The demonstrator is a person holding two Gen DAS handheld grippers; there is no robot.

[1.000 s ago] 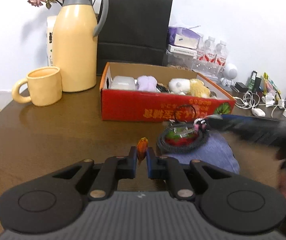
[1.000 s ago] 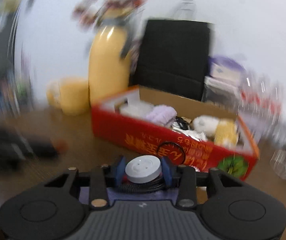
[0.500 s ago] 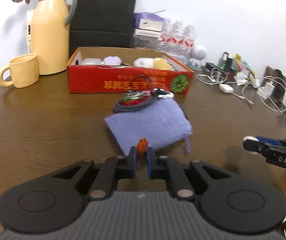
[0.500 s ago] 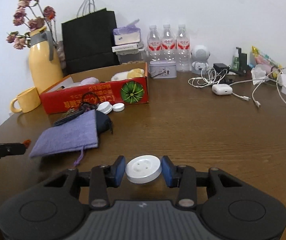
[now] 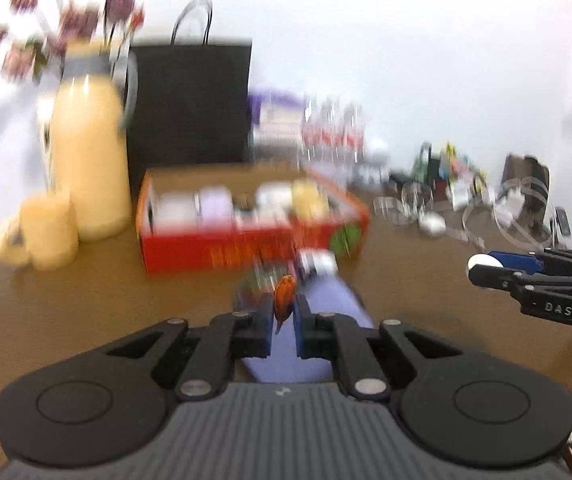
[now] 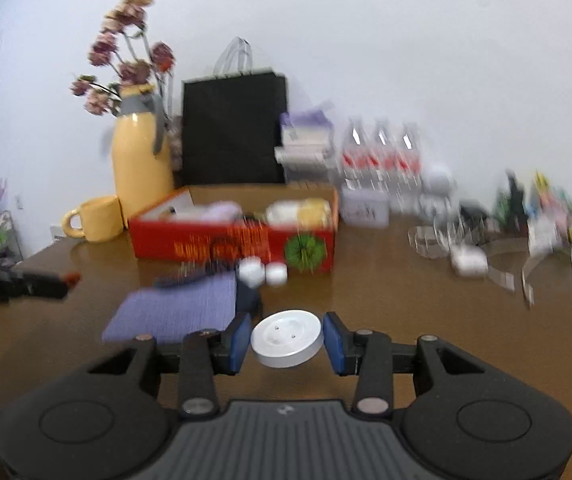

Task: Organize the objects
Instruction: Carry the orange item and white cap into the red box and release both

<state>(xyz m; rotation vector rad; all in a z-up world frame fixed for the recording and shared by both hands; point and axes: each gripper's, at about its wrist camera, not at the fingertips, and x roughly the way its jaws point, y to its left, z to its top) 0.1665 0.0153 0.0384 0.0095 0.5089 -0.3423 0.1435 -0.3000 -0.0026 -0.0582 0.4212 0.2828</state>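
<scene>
My left gripper [image 5: 284, 314] is shut on a small orange item [image 5: 284, 300], held above the brown table. It also shows at the left edge of the right wrist view, where the left gripper [image 6: 72, 278] still pinches the orange item. My right gripper [image 6: 287, 338] is shut on a flat white round disc [image 6: 287, 338]; in the left wrist view the right gripper [image 5: 486, 266] enters from the right with the disc [image 5: 482, 261] at its tip. A purple cloth pouch [image 6: 182, 310] lies on the table before an open red cardboard box [image 6: 230, 240] holding several soft items.
A yellow jug [image 6: 142, 168] with flowers, a yellow mug [image 6: 96, 218] and a black paper bag [image 6: 234, 132] stand behind the box. Two small white caps [image 6: 262, 272] lie by the box. Water bottles [image 6: 380, 160], cables and chargers [image 6: 468, 258] crowd the back right.
Both views have swung back toward the red box and blurred. The left gripper has risen with the orange item; the right gripper has drifted with the disc. Both grips are unchanged.
</scene>
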